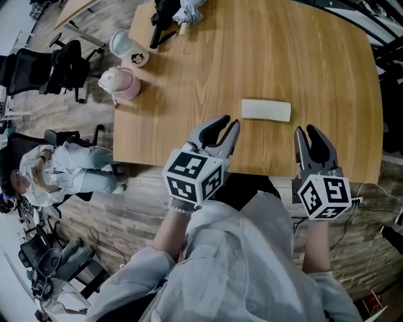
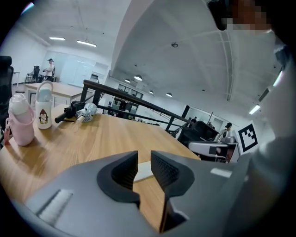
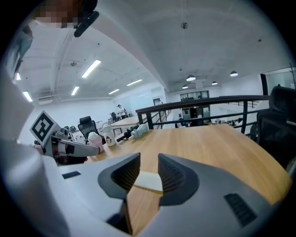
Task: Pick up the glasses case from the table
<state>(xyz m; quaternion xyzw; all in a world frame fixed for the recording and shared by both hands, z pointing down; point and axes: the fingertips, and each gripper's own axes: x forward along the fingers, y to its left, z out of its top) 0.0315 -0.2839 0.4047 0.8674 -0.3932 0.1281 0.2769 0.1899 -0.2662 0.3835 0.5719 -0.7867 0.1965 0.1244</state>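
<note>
The glasses case (image 1: 266,109) is a flat, pale white oblong lying on the wooden table (image 1: 302,56), near its front edge. In the head view my left gripper (image 1: 228,122) hovers just short of the case, to its near left, over the table edge. My right gripper (image 1: 306,130) hovers to the case's near right. Neither touches it. Both stand open with nothing between the jaws. The left gripper view shows the case (image 2: 144,170) beyond the gap of the left gripper (image 2: 144,159). The right gripper view likewise shows the case (image 3: 149,181) past the right gripper (image 3: 149,159).
At the table's far left stand a pink bottle (image 1: 119,83) and a white bottle with a cartoon print (image 1: 129,49). A folded umbrella (image 1: 173,16) lies at the far edge. Office chairs and a seated person (image 1: 56,170) are on the floor at left.
</note>
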